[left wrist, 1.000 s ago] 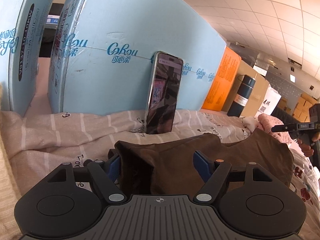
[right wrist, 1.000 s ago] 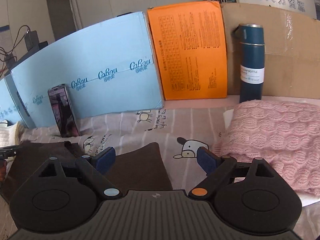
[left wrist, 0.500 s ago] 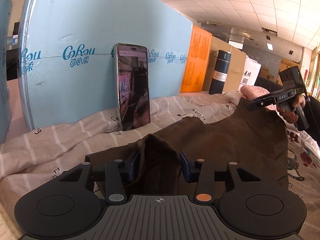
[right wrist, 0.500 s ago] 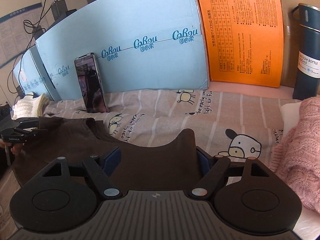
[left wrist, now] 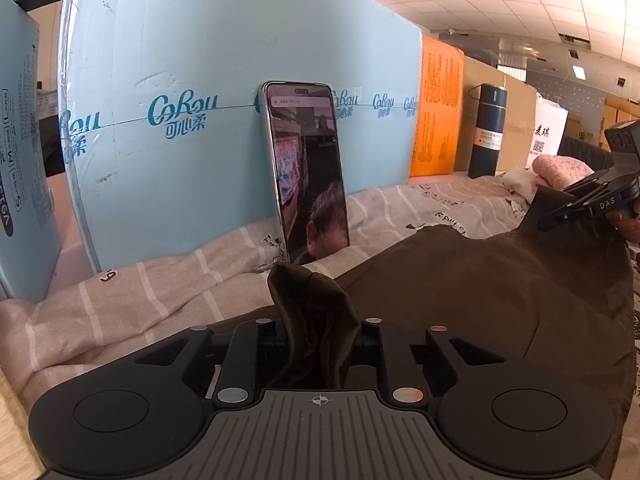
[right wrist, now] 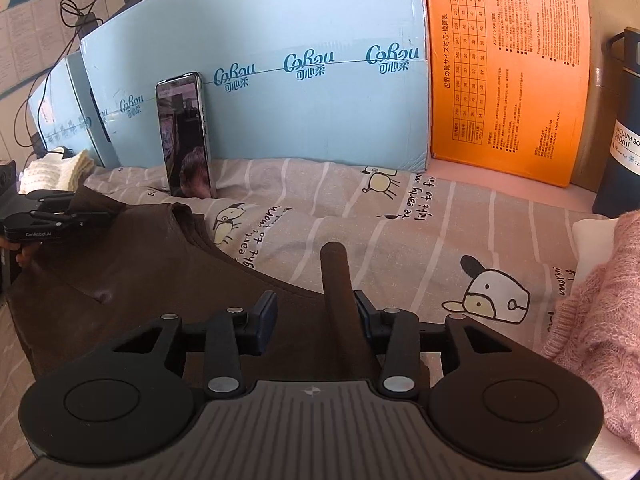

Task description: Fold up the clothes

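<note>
A dark brown garment (left wrist: 480,288) lies spread on the striped cartoon bedsheet (right wrist: 360,208). My left gripper (left wrist: 316,330) is shut on a bunched corner of it, and the cloth stands up between the fingers. My right gripper (right wrist: 314,314) has its jaws drawn in on a raised fold of the brown garment (right wrist: 140,272), pressed against the right finger. In the left wrist view the right gripper (left wrist: 556,216) holds the far edge lifted. In the right wrist view the left gripper (right wrist: 92,216) pinches the opposite edge.
A phone (left wrist: 306,168) leans upright against light blue boxes (left wrist: 200,80) behind the garment. An orange box (right wrist: 508,72) and a dark blue bottle (right wrist: 624,128) stand at the back right. A pink knit (right wrist: 600,320) lies on the right, a white knit (right wrist: 52,168) at far left.
Both grippers went from open to closed on the brown garment. The left one bunched its corner; the right one narrowed on a fold and lifted the edge.
</note>
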{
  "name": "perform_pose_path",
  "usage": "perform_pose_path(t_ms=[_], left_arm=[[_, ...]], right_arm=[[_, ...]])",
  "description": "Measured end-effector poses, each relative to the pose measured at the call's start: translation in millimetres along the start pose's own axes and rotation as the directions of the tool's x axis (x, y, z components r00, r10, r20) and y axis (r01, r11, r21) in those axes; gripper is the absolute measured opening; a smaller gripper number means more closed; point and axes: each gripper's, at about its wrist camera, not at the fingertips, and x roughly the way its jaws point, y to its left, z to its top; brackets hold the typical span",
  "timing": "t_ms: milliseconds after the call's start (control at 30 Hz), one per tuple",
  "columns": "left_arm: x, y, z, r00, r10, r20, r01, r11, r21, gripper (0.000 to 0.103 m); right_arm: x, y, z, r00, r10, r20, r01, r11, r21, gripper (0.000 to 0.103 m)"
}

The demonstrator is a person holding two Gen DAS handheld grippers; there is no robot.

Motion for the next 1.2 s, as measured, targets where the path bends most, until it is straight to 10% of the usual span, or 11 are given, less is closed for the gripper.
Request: perform_pose_path(t_ms=[67,467,733,1033,1200], left_arm=[[-4.2,2.1,0.6,1.0,0.013,0.022,-0.013,1.0,-0.011,0.009],[-63.3,-16.9,12.3,0.979,0.021,0.2,-0.023,1.0,0.005,0.006],[-147.0,-48.6,14.0,0.923,-0.043,0.383,0.018,0.998,0.068,0.006],[-223.4,-97.9,-23.9,0.862,-0.208,0.463,0.137,0.974,0.183,0.006],[-229.1,-106.7,-49.9,0.889,-0.268,0.371,0.222,0.961,0.164,0.006]], right_arm=[[-1.2,0.2,-1.9,1.0,-0.01,0.011,0.01,1.0,-0.02,0.01],[-87.1,43.0,-15.5,0.958,0.057,0.281,-0.022,0.992,-0.128,0.004],[-162.1,59.4,-50.6,0.903,0.028,0.429,0.018,0.994,-0.103,0.004],[-212.0,90.3,-106.6,0.892,-0.032,0.45,0.071,0.995,-0.071,0.004],[-230.9,102.8,-141.3,0.902,-0.095,0.421,0.117,0.993,-0.028,0.008]])
